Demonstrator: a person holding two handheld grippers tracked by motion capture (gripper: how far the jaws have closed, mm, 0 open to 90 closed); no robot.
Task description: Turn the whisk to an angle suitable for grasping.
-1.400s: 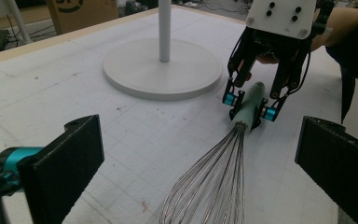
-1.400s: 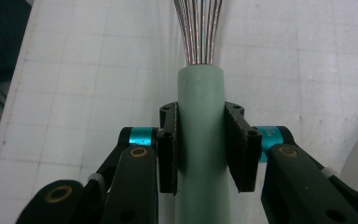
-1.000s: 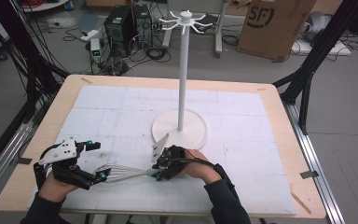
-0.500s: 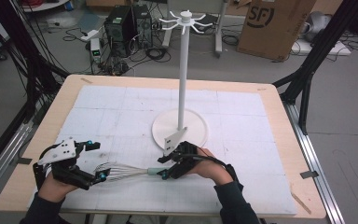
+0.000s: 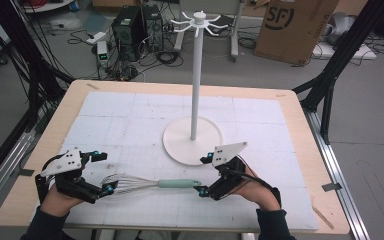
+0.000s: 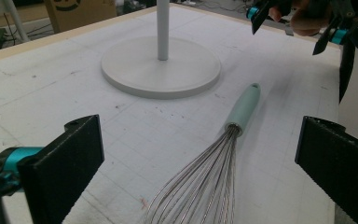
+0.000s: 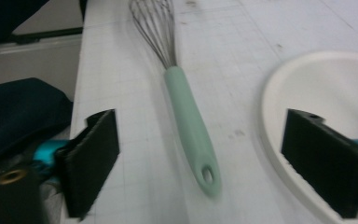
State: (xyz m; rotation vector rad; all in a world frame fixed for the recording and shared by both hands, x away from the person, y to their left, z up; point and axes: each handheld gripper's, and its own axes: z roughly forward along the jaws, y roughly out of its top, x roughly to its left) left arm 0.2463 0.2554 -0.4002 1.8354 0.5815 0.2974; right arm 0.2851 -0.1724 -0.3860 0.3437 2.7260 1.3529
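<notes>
Wire whisk with mint-green handle [image 5: 152,184] lies crosswise on bench [image 5: 300,130]; handle end nearest my right gripper [image 5: 206,175], wires nearest my left gripper [image 5: 102,172]; both jaws spread, empty.

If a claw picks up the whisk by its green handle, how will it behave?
The whisk probably feels light: its head is thin open wires. The wires would likely flex if squeezed, so the handle looks safer. Its smooth, rounded, tapering handle may roll or slip between flat jaws.

Counted on the surface [image 5: 130,107]:
One whisk [image 5: 150,184], one white hook stand [image 5: 194,135], two claws, left [image 5: 101,172] and right [image 5: 203,175].
</notes>
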